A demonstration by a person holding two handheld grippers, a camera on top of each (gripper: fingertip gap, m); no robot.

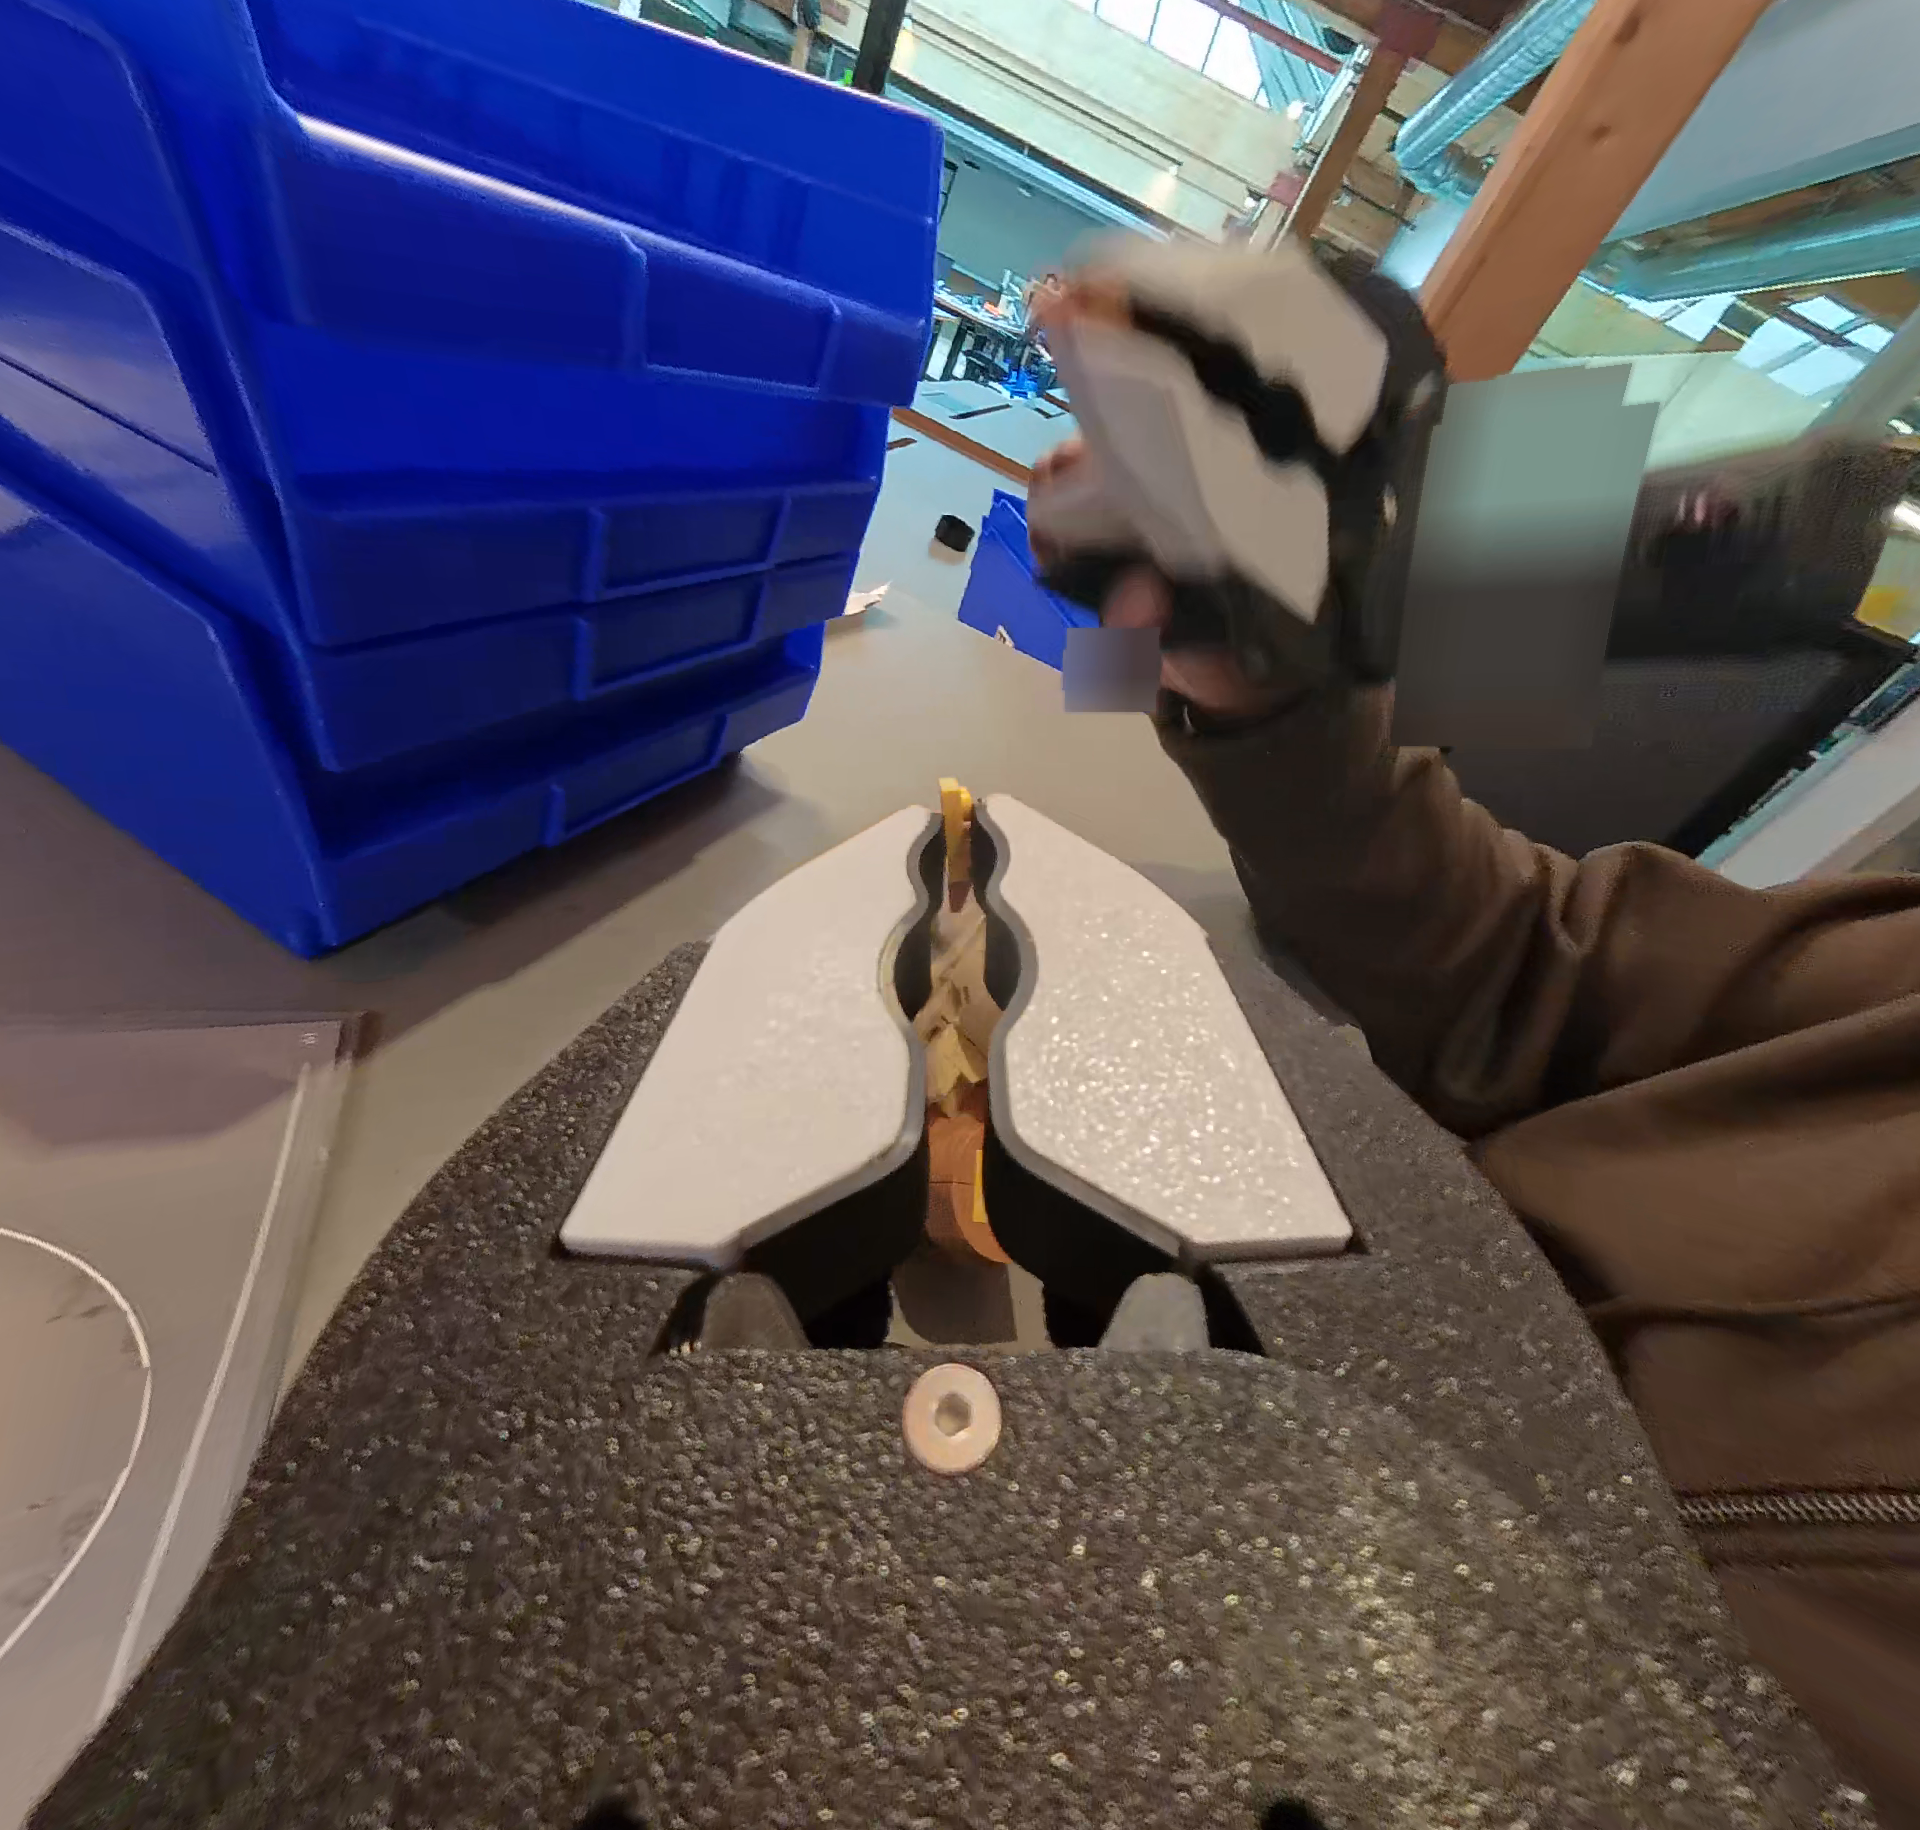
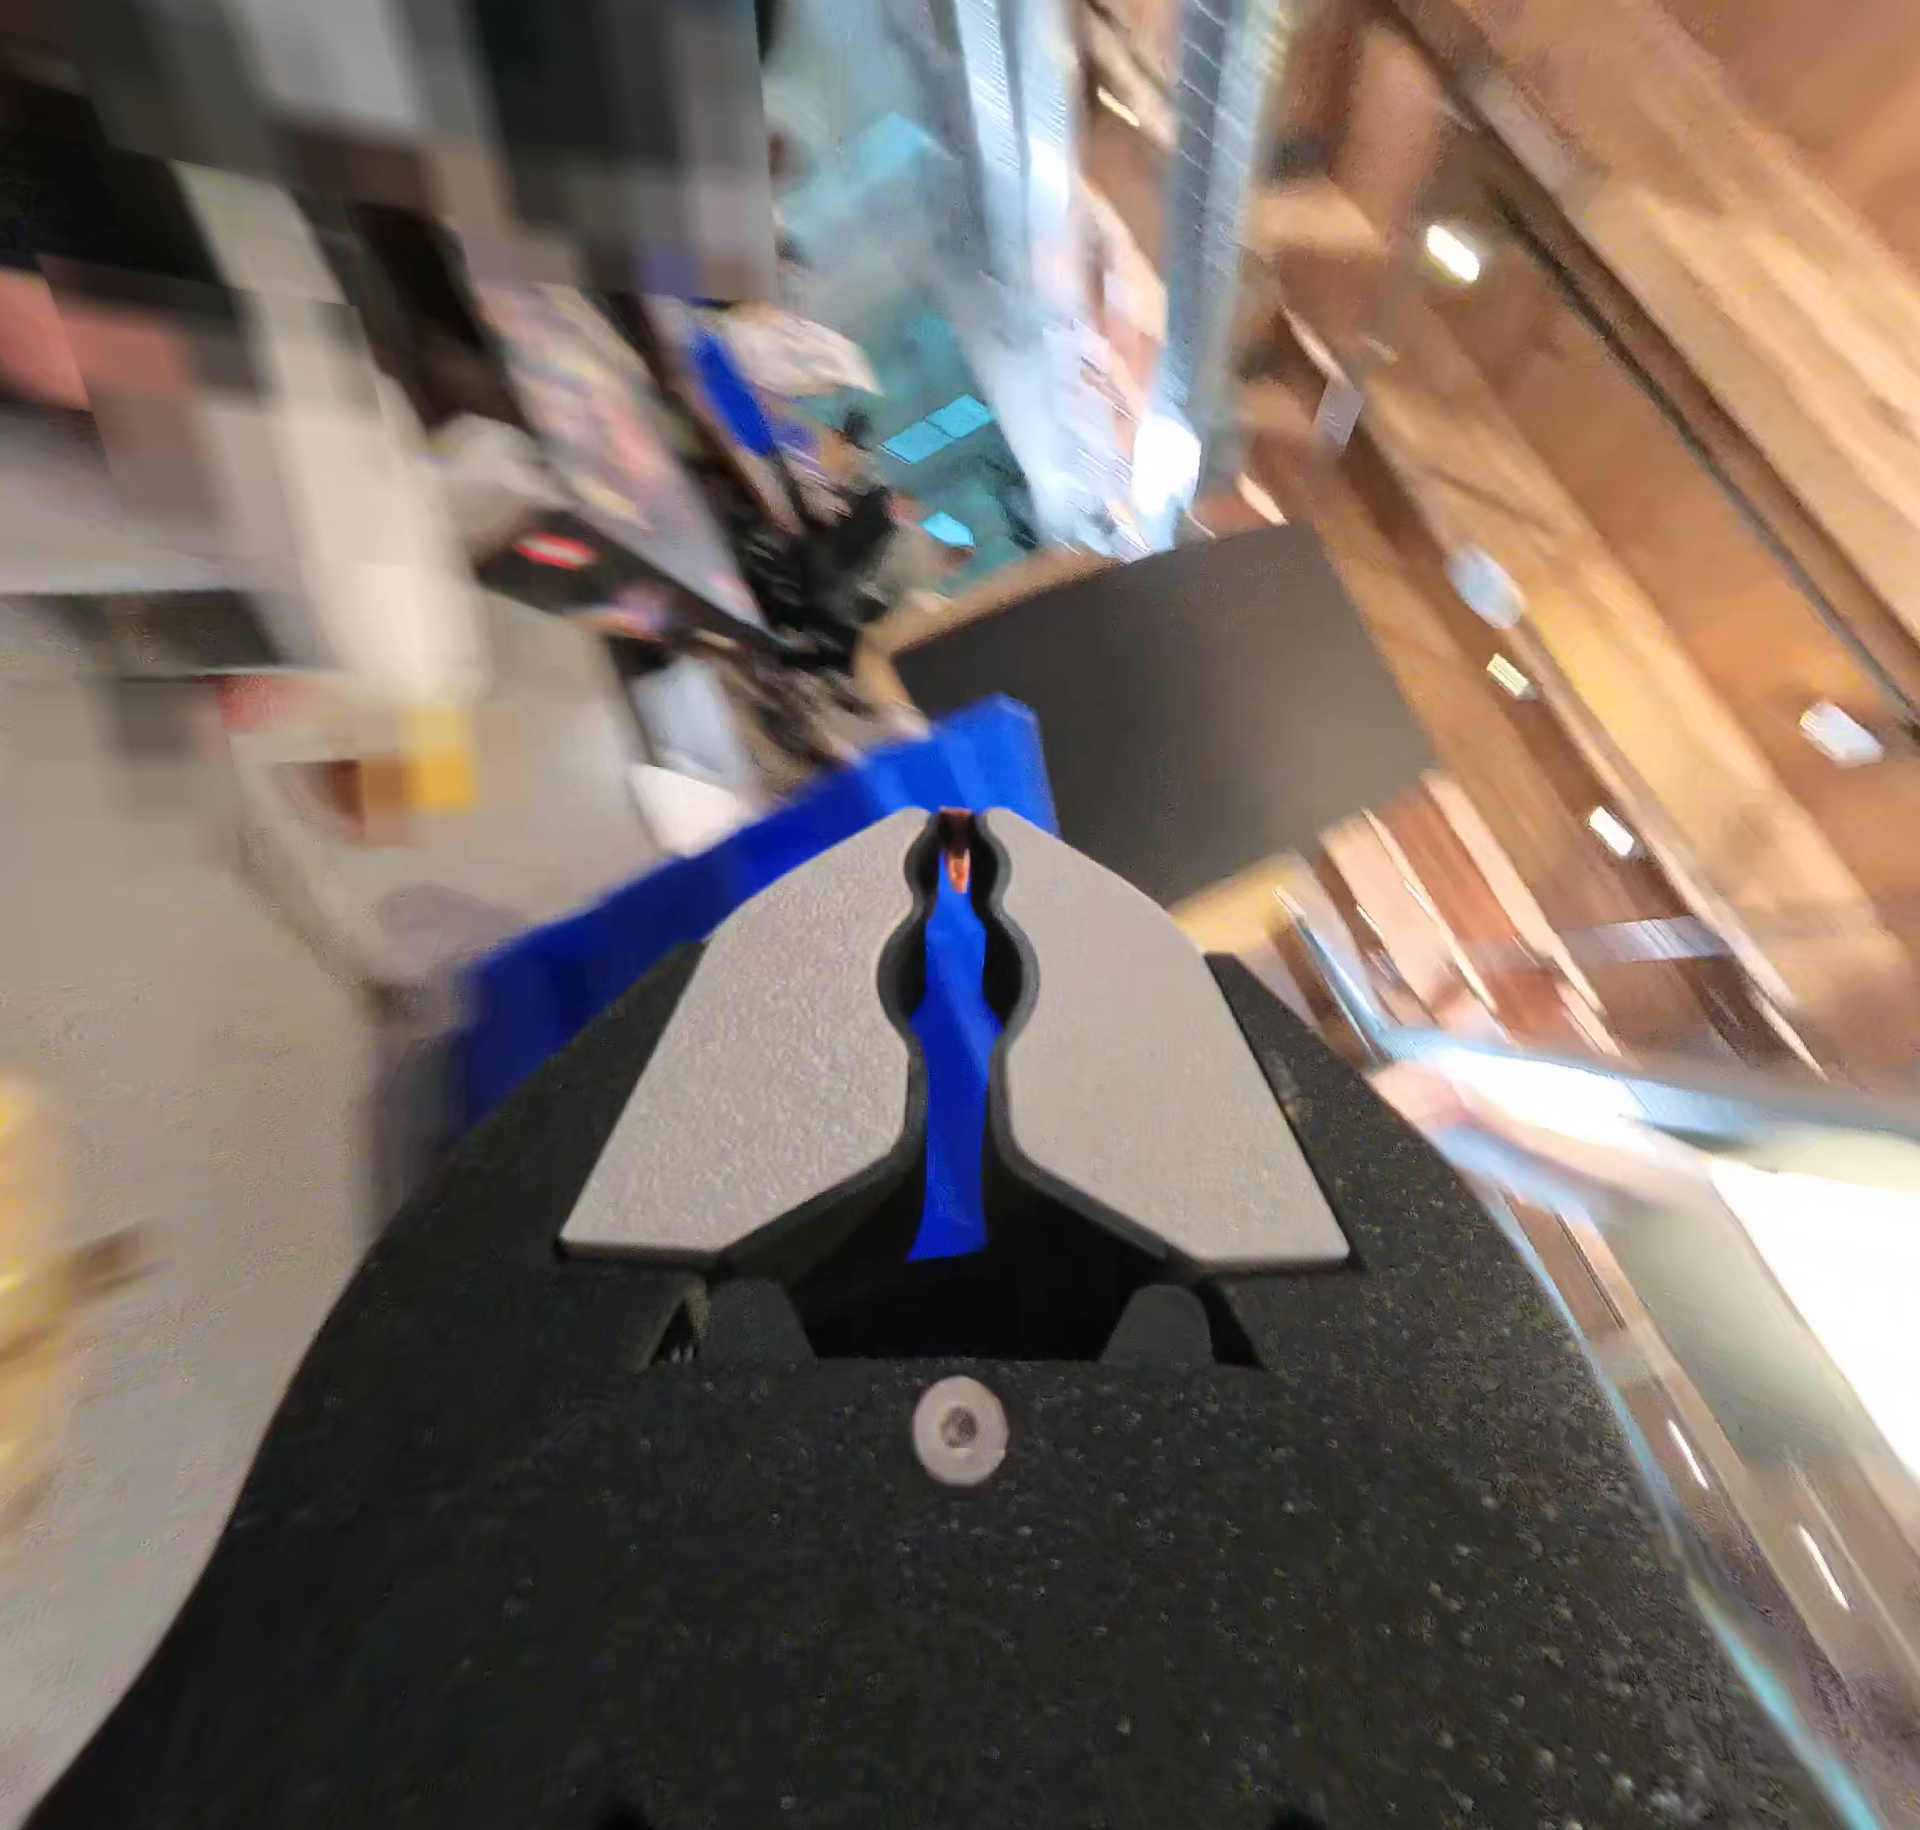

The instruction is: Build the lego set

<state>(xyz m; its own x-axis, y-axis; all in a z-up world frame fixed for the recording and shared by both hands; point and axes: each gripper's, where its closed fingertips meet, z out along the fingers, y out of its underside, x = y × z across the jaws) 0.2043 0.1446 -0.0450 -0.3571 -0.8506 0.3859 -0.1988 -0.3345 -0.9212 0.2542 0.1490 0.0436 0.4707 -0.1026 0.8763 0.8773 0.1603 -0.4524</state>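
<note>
In the left wrist view my left gripper (image 1: 956, 824) is shut on a lego build (image 1: 954, 1042) of yellow, tan and brown pieces; a yellow piece (image 1: 954, 806) sticks out past the tips. It hovers low over the grey table (image 1: 987, 741). My right gripper shows in that view (image 1: 1070, 398), raised at the upper right, blurred, held by a gloved hand. In the right wrist view my right gripper (image 2: 956, 830) is shut on a small reddish-brown piece (image 2: 954, 850) at its tips. That view is smeared by motion.
A stack of blue bins (image 1: 416, 430) stands close at the left. A smaller blue bin (image 1: 1013, 585) and a black round thing (image 1: 953, 531) lie farther back. A grey board (image 1: 156, 1261) lies at the left. A brown sleeve (image 1: 1558, 1053) crosses the right. A blue bin (image 2: 831, 845) shows behind the right gripper.
</note>
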